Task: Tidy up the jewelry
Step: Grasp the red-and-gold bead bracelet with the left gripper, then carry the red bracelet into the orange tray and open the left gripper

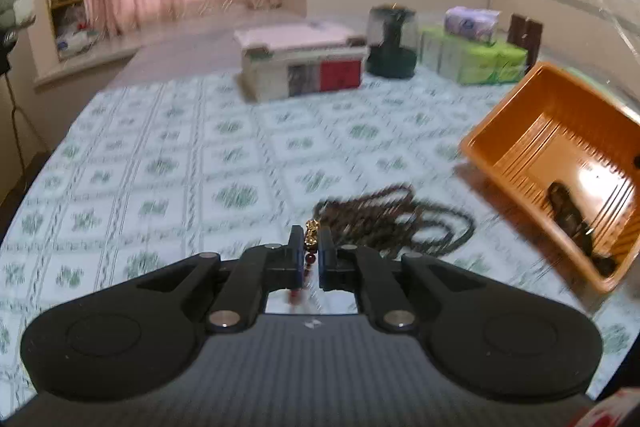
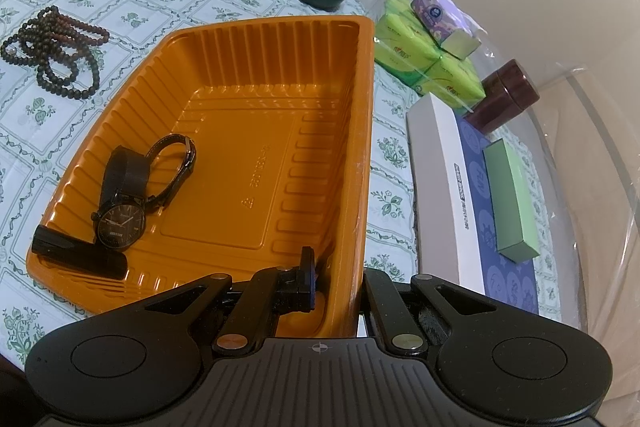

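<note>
My left gripper [image 1: 311, 246] is shut on a bracelet [image 1: 311, 229] of dark red beads with a gold charm, lifted above the patterned tablecloth. The charm sticks out past the fingertips and the beads hang below. Just beyond it lies a pile of brown bead strings [image 1: 394, 223], also seen in the right wrist view [image 2: 52, 47]. My right gripper [image 2: 340, 269] is shut on the near right wall of the orange tray [image 2: 248, 39], one finger inside and one outside. In the tray [image 1: 532, 115] lie a black watch [image 2: 119, 221], a thin black strap piece [image 2: 178, 163] and a black tube [image 2: 76, 253].
At the table's far side stand a stack of books [image 1: 304, 63], a dark green jar [image 1: 392, 43] and green tissue packs [image 1: 472, 57]. Right of the tray are a white and blue box [image 2: 444, 195], a small green box [image 2: 512, 203] and a brown jar [image 2: 504, 99].
</note>
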The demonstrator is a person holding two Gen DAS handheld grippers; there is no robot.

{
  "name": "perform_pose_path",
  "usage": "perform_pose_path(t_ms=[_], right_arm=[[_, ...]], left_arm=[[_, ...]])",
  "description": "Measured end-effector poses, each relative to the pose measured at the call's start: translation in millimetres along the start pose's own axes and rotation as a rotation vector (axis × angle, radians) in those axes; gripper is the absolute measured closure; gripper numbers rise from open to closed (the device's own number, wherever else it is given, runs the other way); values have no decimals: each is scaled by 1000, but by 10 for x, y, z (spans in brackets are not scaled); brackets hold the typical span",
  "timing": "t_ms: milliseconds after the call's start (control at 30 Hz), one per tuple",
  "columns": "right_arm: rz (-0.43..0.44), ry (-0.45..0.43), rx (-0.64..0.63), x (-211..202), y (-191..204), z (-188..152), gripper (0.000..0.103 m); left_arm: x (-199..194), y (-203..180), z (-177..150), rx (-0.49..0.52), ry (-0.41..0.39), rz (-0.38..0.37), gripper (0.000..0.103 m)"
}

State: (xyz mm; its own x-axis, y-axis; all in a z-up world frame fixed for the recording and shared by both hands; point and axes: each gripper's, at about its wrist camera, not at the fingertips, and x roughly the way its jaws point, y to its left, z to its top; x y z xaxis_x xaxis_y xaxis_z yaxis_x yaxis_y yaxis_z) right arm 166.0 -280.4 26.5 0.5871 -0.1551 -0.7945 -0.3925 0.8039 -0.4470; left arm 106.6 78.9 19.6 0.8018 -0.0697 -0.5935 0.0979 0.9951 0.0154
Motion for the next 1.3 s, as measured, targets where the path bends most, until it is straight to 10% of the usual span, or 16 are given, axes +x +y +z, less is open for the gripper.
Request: perform_pose_path(t_ms=[733, 1300], right_arm=[[4, -6, 0, -5, 27, 1, 98], [10, -12, 3, -10, 17, -10, 98]], left_arm=[[197, -1938, 271, 153, -18, -489, 97], [323, -2424, 169, 221, 23, -568, 97]])
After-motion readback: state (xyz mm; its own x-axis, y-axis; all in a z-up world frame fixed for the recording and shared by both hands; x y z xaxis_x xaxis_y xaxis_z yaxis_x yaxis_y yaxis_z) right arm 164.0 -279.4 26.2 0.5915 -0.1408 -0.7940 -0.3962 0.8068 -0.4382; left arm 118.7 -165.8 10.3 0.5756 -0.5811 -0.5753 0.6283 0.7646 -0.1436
